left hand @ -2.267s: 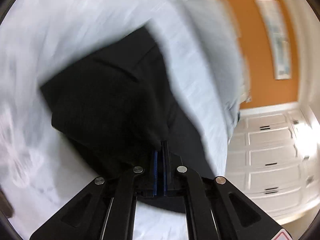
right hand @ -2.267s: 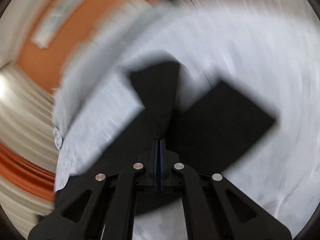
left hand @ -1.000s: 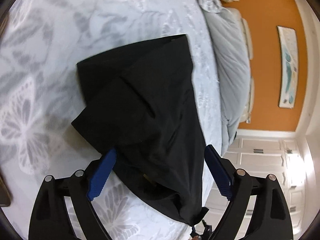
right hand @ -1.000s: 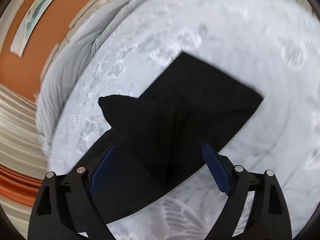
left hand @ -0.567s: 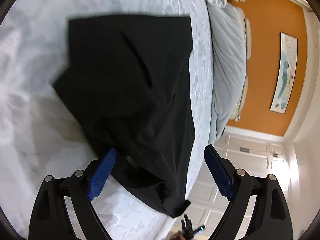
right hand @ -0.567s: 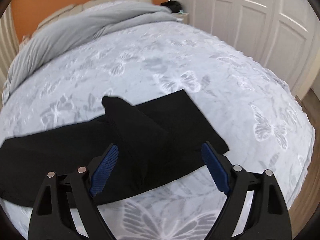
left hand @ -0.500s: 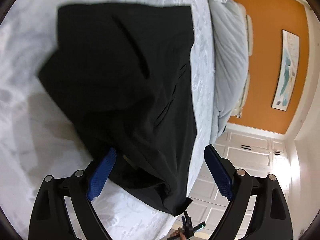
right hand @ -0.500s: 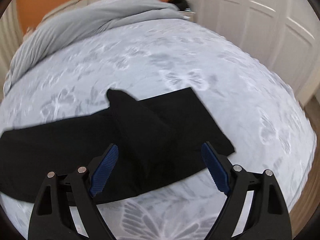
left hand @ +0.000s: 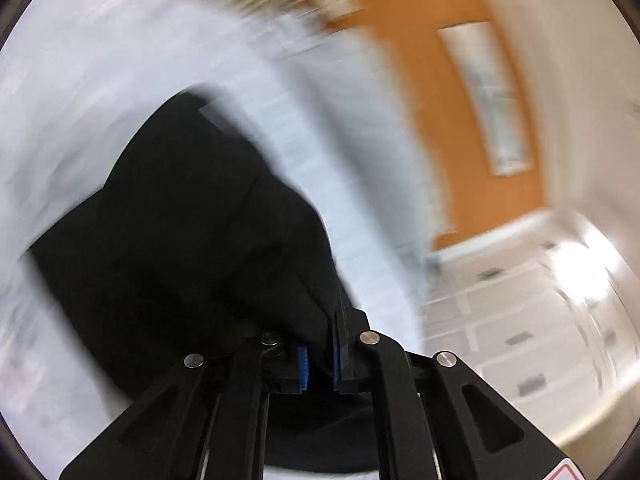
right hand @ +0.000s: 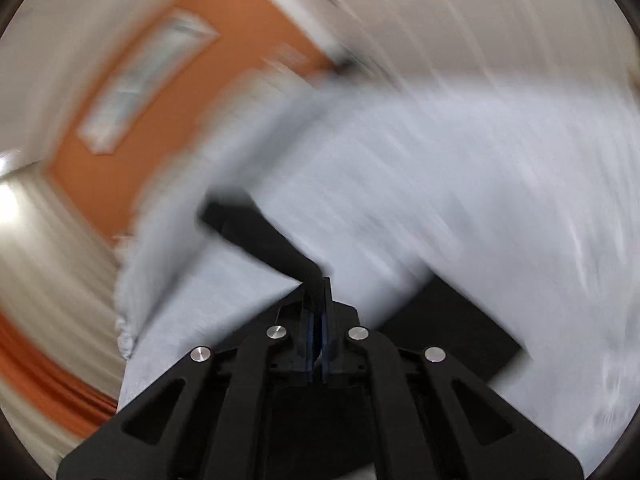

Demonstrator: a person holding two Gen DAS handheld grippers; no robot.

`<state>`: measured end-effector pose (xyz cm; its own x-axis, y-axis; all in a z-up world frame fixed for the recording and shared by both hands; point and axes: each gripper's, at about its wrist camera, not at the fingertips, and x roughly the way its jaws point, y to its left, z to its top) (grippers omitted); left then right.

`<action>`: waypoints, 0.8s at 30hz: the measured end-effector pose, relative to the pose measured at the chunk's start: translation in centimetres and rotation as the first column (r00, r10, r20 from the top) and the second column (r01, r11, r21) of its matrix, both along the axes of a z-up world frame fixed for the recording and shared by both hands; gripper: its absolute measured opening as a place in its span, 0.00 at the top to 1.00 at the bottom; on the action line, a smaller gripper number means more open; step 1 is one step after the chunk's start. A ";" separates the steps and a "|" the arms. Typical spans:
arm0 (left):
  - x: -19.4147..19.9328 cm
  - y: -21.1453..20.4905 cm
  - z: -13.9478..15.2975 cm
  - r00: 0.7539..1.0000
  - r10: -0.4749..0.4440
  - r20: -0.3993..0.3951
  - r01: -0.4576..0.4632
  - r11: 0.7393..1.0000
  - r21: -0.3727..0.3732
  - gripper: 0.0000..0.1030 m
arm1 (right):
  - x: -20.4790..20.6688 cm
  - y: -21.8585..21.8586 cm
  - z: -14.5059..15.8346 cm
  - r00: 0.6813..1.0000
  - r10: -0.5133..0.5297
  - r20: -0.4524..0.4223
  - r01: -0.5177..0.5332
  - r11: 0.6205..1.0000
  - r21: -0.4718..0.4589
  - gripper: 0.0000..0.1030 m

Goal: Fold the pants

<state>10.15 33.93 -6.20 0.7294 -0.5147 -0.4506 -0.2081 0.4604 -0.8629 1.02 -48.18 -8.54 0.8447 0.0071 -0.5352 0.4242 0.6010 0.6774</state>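
Observation:
The black pants (left hand: 192,240) lie on a pale bedspread (left hand: 80,100); both views are motion-blurred. My left gripper (left hand: 320,344) is shut on a thick bunch of the black cloth, which covers its left finger. My right gripper (right hand: 317,312) is shut on a narrow edge of the pants (right hand: 260,240), which stretches away up and left. Another part of the pants (right hand: 452,332) lies flat on the bedspread (right hand: 480,200) to the right of that gripper.
An orange wall (left hand: 460,128) with a framed picture (left hand: 492,100) stands behind the bed. White cabinet doors (left hand: 540,320) are at the right in the left wrist view. A grey duvet (right hand: 248,136) lies at the bed's far end.
Both grippers were open above the pants half a second ago. Both have since closed on the black cloth and are moving fast, blurring both views.

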 end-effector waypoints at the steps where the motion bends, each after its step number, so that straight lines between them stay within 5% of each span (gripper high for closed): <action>1: -0.1 0.4 -2.5 0.994 -0.007 -0.106 0.003 0.999 -0.042 0.94 | 0.1 -1.0 -3.4 0.997 0.003 -0.079 0.006 0.994 0.111 0.99; 2: -0.3 0.6 -4.5 0.983 -0.016 -0.185 0.001 0.997 -0.078 0.94 | 0.0 -1.5 -6.7 0.984 0.015 -0.176 0.020 0.980 0.197 0.99; 4: -1.1 0.8 -6.7 0.956 -0.024 -0.294 0.006 0.998 -0.064 0.95 | 0.1 -1.5 -8.3 0.969 0.036 -0.243 0.010 0.982 0.188 0.99; 9: -1.6 1.0 -5.6 0.967 -0.022 -0.254 0.021 1.000 -0.005 0.94 | -0.2 -1.3 -6.4 0.973 0.033 -0.226 0.002 0.988 0.154 0.98; 14: -2.2 1.1 -4.8 0.975 -0.028 -0.220 0.019 0.999 -0.042 0.93 | -0.8 -0.7 -5.6 0.979 0.027 -0.204 0.003 0.989 0.147 0.98; 16: -2.2 1.8 -4.1 0.978 -0.027 -0.209 0.033 0.999 0.025 0.92 | -1.1 -0.3 -5.0 0.985 0.048 -0.164 -0.030 0.993 0.112 0.98; 19: -2.5 2.4 -5.9 0.952 -0.021 -0.304 0.034 0.999 0.040 0.84 | -0.5 -0.4 -7.3 0.935 0.048 -0.352 -0.014 0.995 0.097 0.97; 21: -3.1 3.0 -6.1 0.956 -0.028 -0.293 0.024 1.000 -0.016 0.83 | -1.4 -0.7 -6.8 0.939 0.005 -0.343 0.042 0.991 0.129 0.88; 23: -3.7 3.4 -4.4 0.969 0.000 -0.248 0.009 0.999 0.037 0.56 | -2.7 -0.2 -4.6 0.934 -0.077 -0.349 0.117 0.989 0.096 0.73; 24: -4.4 3.8 -3.7 0.974 0.032 -0.223 -0.018 0.998 0.066 0.38 | -3.4 0.4 -3.4 0.941 -0.109 -0.319 0.139 0.988 0.073 0.57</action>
